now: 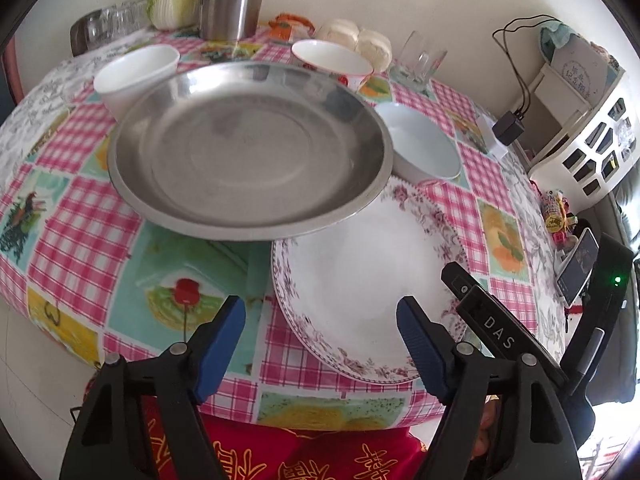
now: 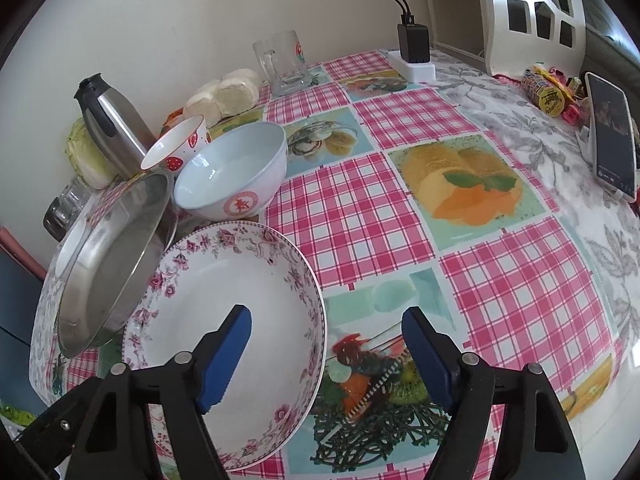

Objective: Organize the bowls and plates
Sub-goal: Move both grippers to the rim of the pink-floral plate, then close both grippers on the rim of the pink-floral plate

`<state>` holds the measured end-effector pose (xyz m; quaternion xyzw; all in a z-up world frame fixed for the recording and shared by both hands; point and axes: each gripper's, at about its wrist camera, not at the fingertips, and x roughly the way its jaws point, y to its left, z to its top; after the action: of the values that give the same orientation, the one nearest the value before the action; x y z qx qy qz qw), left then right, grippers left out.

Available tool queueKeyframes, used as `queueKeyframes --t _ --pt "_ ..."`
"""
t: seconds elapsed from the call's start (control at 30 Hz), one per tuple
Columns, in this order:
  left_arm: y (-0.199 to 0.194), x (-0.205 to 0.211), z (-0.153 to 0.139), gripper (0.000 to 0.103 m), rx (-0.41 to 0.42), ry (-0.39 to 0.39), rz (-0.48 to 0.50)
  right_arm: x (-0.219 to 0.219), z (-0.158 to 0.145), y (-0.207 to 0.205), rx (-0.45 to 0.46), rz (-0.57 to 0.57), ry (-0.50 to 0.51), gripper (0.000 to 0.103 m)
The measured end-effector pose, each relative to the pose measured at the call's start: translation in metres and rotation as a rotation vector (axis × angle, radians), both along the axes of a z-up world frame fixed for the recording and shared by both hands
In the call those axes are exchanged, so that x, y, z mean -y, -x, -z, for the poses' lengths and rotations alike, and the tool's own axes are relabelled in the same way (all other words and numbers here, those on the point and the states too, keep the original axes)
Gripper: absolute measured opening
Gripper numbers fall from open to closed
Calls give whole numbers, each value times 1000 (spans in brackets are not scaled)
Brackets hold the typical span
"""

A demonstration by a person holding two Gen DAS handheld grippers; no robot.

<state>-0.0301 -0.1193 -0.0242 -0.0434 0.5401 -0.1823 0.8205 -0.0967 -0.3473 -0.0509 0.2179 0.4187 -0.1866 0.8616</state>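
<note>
Partly, the steel pan point(image 1: 248, 148) hides the floral plate's point(image 1: 360, 280) far rim.

Steel pan point(image 1: 248, 148) overlapping plate point(image 1: 360, 292)

"DAS" is read in white letters on the black gripper body point(image 1: 498, 334). A red Chinese character is seen on the white bowl point(image 2: 240, 205); not legible.
</note>
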Motion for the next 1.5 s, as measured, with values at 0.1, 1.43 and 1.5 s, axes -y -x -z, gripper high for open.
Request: queueKeyframes --t 0.1,1.43,1.5 --pt "-4 4 8 77 -15 -33 -5 -1 5 -4 -8 -15 -8 75" --pt "-50 22 43 32 -12 -80 -39 -8 17 -19 38 -43 50 25" --pt "-50 22 44 31 -14 -74 -38 -4 17 -17 54 -41 33 21"
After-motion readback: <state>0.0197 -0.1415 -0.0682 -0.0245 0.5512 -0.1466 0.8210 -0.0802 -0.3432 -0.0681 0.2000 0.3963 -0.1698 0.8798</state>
